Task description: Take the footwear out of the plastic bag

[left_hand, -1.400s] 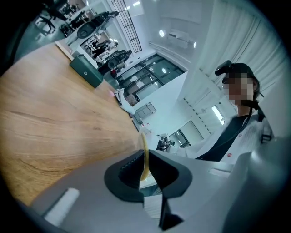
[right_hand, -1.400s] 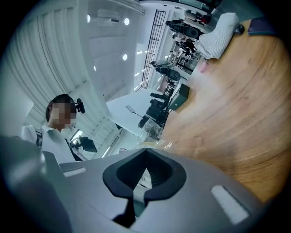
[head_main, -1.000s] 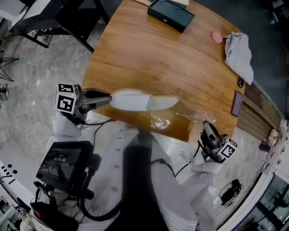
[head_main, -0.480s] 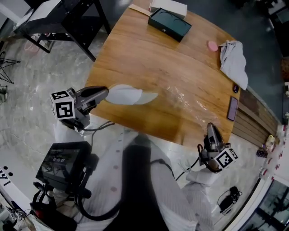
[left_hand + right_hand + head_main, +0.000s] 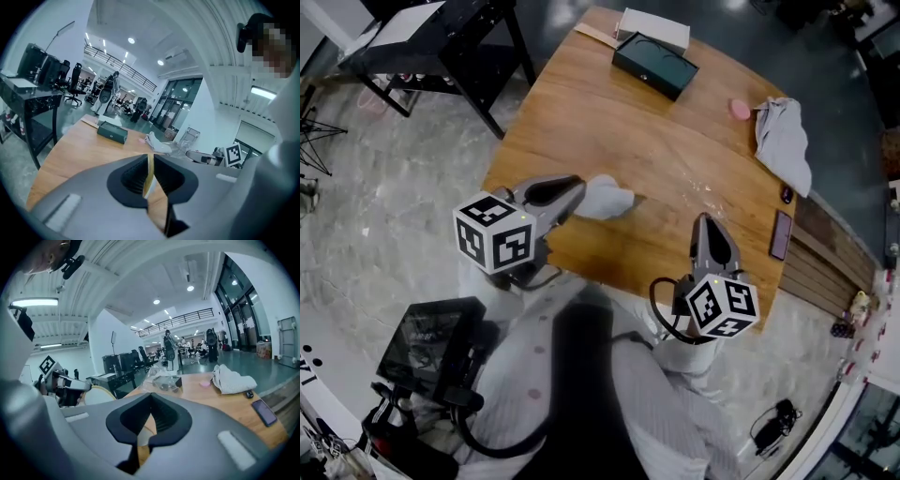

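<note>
My left gripper (image 5: 577,187) is shut on the end of a white slipper (image 5: 607,199), which juts out over the front of the wooden table (image 5: 609,112). In the left gripper view the slipper's edge (image 5: 149,176) stands between the jaws. The clear plastic bag (image 5: 705,192) lies crumpled just beyond my right gripper (image 5: 703,223), which is shut on the bag's near end. In the right gripper view the bag (image 5: 163,376) rises above the jaw tips, and the slipper (image 5: 98,394) is apart from it at the left.
A black box (image 5: 654,64) and a white box (image 5: 654,28) sit at the table's far edge. A grey cloth (image 5: 783,141), a pink object (image 5: 739,109) and a phone (image 5: 779,234) lie at the right. A black desk (image 5: 441,28) stands off to the left.
The slipper has come out of the bag toward the left. Both grippers have risen nearer the head camera. My right gripper has moved left over the table's front edge, and the bag has bunched up.
</note>
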`<state>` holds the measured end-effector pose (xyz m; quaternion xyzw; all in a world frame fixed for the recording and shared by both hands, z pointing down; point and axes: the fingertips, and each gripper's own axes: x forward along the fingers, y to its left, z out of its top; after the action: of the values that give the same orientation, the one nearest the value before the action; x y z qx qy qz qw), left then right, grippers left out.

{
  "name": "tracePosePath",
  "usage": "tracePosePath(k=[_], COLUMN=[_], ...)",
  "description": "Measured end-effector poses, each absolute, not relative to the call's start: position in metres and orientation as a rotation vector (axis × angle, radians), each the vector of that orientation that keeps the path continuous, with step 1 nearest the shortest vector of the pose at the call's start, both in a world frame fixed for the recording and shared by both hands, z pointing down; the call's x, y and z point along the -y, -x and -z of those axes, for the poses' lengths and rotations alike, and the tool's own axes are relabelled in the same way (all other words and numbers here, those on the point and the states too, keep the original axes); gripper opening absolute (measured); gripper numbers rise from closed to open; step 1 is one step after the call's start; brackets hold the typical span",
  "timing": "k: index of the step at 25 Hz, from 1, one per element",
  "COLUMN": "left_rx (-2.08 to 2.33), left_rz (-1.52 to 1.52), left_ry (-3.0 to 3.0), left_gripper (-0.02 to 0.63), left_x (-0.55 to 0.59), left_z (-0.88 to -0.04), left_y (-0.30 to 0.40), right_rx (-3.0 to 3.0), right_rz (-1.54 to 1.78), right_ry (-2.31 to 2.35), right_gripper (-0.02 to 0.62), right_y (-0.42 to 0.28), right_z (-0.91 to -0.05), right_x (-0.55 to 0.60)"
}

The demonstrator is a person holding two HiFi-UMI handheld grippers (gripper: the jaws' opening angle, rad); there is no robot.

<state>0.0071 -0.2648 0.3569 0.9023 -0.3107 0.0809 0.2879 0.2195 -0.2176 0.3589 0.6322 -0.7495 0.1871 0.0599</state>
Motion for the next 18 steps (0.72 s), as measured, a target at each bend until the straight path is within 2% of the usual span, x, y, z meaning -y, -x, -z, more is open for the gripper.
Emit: tracePosePath(k=[18], left_rx=[0.894], left_rz=[-0.29], left_ry=[-2.469], left_gripper=[0.037], left_x=[0.263], left_z=[-0.352], left_y=[-0.026], right_rx=[2.206], right_rz=[-0.454], right_ry=[-2.005], right_gripper=[0.012], right_y=[-0.218], right_z=[-0.346], right_x=[0.212])
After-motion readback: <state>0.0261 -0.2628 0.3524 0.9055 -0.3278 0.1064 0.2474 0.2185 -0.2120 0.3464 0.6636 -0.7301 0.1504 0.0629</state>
